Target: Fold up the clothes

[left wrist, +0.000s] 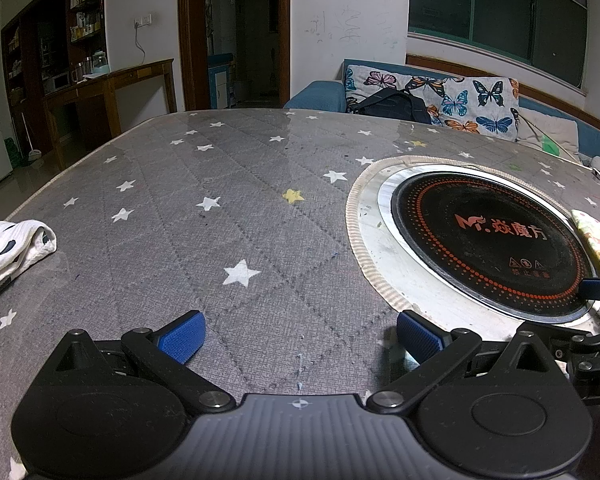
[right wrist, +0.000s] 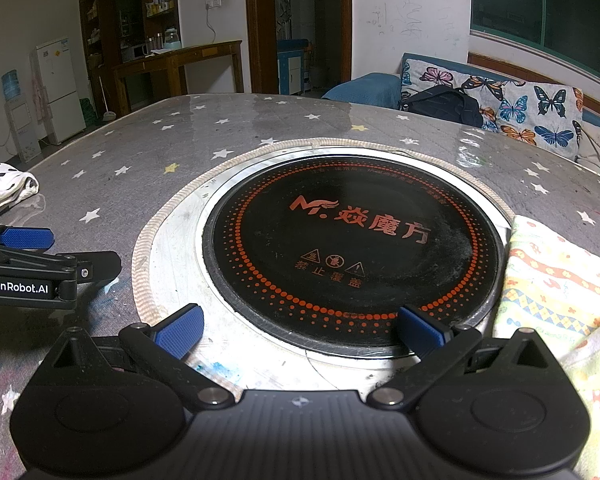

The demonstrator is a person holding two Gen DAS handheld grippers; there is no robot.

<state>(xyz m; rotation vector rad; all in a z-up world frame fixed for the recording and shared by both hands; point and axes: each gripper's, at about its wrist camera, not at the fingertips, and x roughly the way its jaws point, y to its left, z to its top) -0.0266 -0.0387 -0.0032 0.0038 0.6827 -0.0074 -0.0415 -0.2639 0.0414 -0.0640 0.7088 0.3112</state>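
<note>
A white garment with dark spots (left wrist: 8,248) lies bunched at the table's left edge; it also shows in the right wrist view (right wrist: 4,188). A pale cloth with a colourful print (right wrist: 560,292) lies at the right, beside the cooktop, and its edge shows in the left wrist view (left wrist: 598,240). My left gripper (left wrist: 300,338) is open and empty over the grey star-print table cover (left wrist: 220,240). My right gripper (right wrist: 300,330) is open and empty over the cooktop's near rim. The left gripper also shows in the right wrist view (right wrist: 28,240).
A round black induction cooktop (right wrist: 352,248) with orange markings is set into the table (right wrist: 140,148). Beyond the table are a blue sofa with butterfly cushions (left wrist: 460,100), a black bag (left wrist: 396,106), a wooden sideboard (left wrist: 112,84) and a fridge (right wrist: 60,84).
</note>
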